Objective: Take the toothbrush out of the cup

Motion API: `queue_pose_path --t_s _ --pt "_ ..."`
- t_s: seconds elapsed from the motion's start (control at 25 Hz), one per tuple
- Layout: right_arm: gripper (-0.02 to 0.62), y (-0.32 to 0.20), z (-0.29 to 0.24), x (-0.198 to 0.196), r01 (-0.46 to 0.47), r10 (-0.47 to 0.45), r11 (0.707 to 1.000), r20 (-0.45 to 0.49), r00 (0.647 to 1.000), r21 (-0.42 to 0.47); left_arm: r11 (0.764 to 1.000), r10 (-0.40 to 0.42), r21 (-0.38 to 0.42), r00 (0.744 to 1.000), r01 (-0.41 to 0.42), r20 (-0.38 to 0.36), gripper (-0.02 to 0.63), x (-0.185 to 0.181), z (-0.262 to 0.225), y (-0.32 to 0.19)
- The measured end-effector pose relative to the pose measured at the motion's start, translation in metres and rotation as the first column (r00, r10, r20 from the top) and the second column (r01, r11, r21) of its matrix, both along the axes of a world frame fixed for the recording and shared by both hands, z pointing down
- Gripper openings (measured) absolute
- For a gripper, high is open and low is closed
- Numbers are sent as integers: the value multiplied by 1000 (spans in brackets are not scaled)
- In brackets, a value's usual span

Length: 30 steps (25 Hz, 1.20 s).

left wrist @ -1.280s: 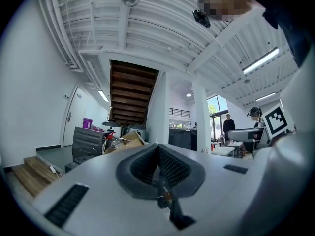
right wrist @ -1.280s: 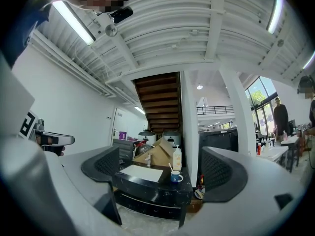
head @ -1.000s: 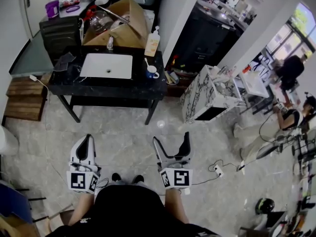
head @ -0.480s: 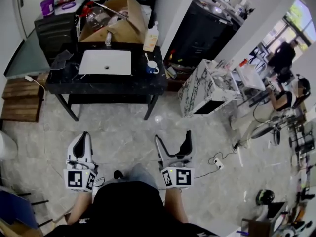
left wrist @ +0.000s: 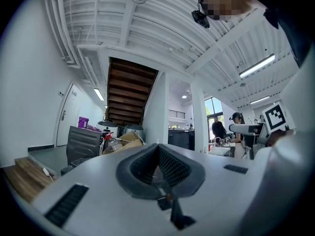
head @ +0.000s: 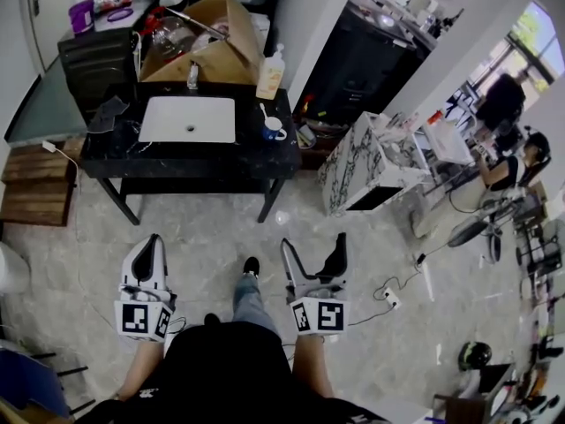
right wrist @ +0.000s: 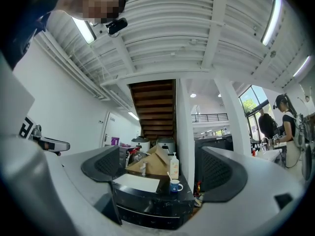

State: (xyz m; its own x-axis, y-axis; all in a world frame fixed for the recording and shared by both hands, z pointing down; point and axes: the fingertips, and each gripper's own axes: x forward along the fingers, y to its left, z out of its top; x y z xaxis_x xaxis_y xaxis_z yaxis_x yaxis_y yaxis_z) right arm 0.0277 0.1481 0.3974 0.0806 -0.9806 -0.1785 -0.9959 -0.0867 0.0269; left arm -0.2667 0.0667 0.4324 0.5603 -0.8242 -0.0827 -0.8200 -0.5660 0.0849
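White toothbrush (head: 263, 112) stands tilted in small blue mug with handle (head: 274, 130), head up, leaning toward 11 o'clock. The mug sits on the black stone-look counter table (head: 203, 153), near its right end, just beside the white rectangular sink basin (head: 159, 122) at the mug's 9 o'clock. A white pump soap bottle with orange label (head: 269, 72) stands at the mug's 12 o'clock, close but apart. Chrome faucet (head: 192, 76) at the mug's 10 o'clock, behind the basin. An open brown cardboard box (head: 212, 42) sits past the faucet, 11 o'clock. Dark cloth (head: 110, 110) on the counter's left end.

Both grippers are well apart from the mug, low over the grey tiled floor (head: 221, 228), with the counter's front edge and open floor between them and it. Right gripper (head: 313, 247) at the mug's 6 o'clock, jaws spread wide with nothing held; its own view frames the mug between them, far off. Left gripper (head: 151, 246) at the mug's 7 o'clock, jaws closed tip to tip, nothing between.

The person's shoe (head: 251, 266) is on the floor between the grippers. White marble-pattern cabinet (head: 353, 166) at the mug's 4 o'clock. Wooden steps (head: 35, 179) at 9 o'clock beyond the table. White power strip (head: 391, 300) on the floor at the right gripper's 3 o'clock. People stand far off at 2 o'clock.
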Motion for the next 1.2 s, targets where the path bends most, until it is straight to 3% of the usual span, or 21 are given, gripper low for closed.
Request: queue_pose_path --t_s 0.52,1.2 --pt "497 -114 8 60 42 -42 999 19 999 -1 999 -45 -25 999 45 20 3 53 13 -96" --pt "497 -309 -6 187 177 -177 984 2 984 -31 989 -145 -31 988 146 48 3 195 -9 -260"
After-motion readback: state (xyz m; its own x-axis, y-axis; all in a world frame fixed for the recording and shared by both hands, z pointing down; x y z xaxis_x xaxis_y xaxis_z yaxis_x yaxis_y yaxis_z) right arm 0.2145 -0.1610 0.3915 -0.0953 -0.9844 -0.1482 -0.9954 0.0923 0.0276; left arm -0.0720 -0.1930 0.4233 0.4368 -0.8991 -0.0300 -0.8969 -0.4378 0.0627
